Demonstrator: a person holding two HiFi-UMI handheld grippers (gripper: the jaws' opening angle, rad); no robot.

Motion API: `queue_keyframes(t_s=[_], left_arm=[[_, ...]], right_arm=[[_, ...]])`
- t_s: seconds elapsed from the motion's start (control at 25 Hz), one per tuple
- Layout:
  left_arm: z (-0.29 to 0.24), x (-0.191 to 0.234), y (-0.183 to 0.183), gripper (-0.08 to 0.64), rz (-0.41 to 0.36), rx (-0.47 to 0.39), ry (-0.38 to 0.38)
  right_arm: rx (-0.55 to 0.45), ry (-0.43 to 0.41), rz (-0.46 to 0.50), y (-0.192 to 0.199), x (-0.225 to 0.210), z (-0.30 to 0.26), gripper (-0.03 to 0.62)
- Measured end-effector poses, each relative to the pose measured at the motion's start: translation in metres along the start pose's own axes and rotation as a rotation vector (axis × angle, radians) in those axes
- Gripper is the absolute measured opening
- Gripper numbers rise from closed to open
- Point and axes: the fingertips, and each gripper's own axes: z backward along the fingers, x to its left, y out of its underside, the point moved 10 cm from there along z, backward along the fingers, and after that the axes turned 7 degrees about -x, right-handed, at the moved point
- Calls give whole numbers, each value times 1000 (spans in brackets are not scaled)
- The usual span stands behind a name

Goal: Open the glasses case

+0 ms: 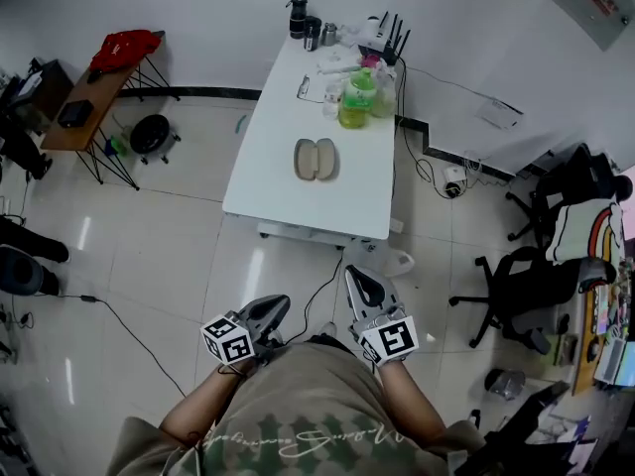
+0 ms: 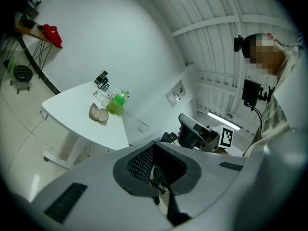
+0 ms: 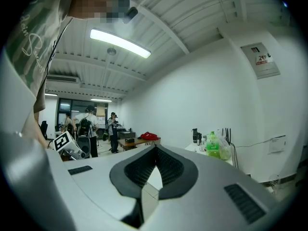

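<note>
Glasses case (image 1: 316, 159) on the white table (image 1: 268, 181), well ahead of both grippers; likely light, rigid, smooth; grasp at the lid rim opposite the hinge. Left gripper (image 1: 280, 306), right gripper (image 1: 355, 278): jaws together, empty.

No word or number can be read with certainty. A line of pale cursive print is seen across the shirt (image 1: 288, 442), upside down and too blurred to be spelled out. Square black-and-white code markers are borne on the cubes of the left gripper (image 1: 281, 305) and the right gripper (image 1: 354, 274). A small red-and-white label is fixed on the wall box (image 3: 260, 60), its print too small.
</note>
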Motion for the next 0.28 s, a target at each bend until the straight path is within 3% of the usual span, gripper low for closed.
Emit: queue_keyframes(t_s=[0.28], left_arm=[[22, 7, 14, 6, 71, -2, 42]], right_arm=[[-6, 9, -32, 12, 31, 17, 9]])
